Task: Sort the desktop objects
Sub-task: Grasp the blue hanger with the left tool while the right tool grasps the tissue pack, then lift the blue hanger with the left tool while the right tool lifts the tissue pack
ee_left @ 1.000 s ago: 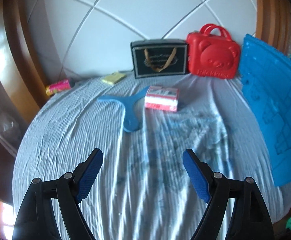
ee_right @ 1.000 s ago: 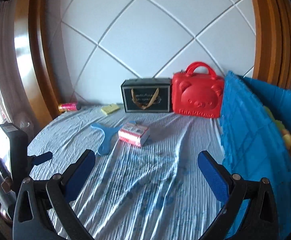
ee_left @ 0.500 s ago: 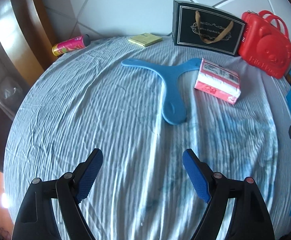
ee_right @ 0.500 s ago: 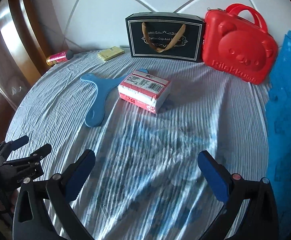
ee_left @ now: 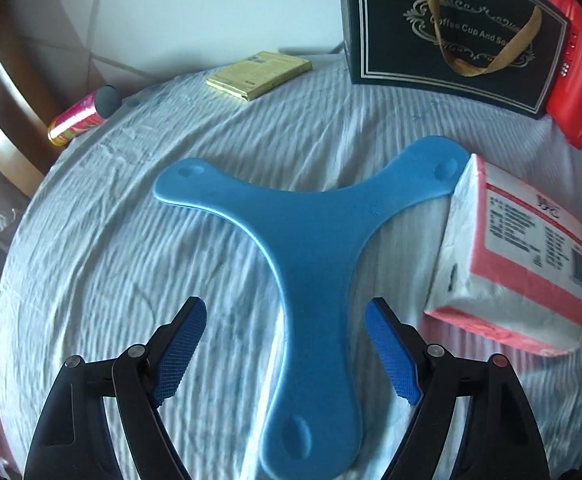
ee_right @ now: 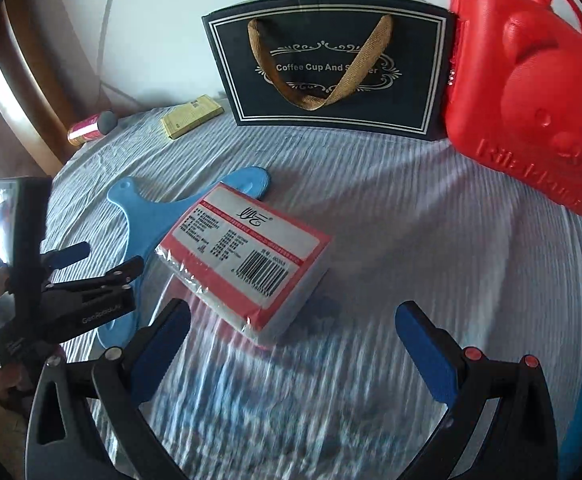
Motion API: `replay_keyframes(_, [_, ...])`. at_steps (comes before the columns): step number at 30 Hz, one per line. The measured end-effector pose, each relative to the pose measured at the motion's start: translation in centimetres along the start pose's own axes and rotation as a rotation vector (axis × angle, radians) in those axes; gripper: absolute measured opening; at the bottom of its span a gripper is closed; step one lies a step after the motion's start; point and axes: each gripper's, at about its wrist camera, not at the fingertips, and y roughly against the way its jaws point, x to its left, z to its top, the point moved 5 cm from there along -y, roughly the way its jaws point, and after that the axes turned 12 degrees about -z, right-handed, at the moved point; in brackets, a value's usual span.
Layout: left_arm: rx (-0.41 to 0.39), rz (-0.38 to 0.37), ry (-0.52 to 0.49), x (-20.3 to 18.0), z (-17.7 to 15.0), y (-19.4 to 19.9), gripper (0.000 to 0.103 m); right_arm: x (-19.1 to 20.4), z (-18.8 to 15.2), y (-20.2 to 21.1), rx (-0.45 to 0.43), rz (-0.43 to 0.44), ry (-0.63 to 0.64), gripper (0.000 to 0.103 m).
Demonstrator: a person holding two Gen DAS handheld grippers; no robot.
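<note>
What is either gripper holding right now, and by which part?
Nothing. The left gripper is open over the blue boomerang, pads clear of it; the right gripper is open just short of the tissue pack.

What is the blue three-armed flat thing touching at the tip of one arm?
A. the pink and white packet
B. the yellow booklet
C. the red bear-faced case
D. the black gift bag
A: in the left wrist view, one arm of the blue three-armed piece ends right against the pink and white packet, while the other things lie clear of it.
</note>
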Motion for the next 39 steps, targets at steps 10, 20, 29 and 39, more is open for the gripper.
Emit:
replay_keyframes(10, [-0.087, -0.048, 0.076, -0.9, -0.7, 0.1, 0.048, 3.6, 0.5, -4.6, -0.039, 0.064, 0.294, 0.103])
replay_keyframes(20, [-0.125, -0.013, 0.128, 0.5, 0.7, -1.1, 0.085, 3.4, 1.1, -5.7, -0.111, 0.163, 0.379, 0.103])
replay_keyframes(29, [-0.159, -0.074, 0.123, -0.8, -0.3, -0.4, 0.039, 3.7, 2.1, -8.4, -0.057, 0.246, 0.323, 0.103])
replay_keyframes(39, [-0.104, 0.025, 0.188, 3.2, -5.0, 2.6, 0.039, 8.0, -1.9, -4.2, -0.038, 0.337, 0.4, 0.103])
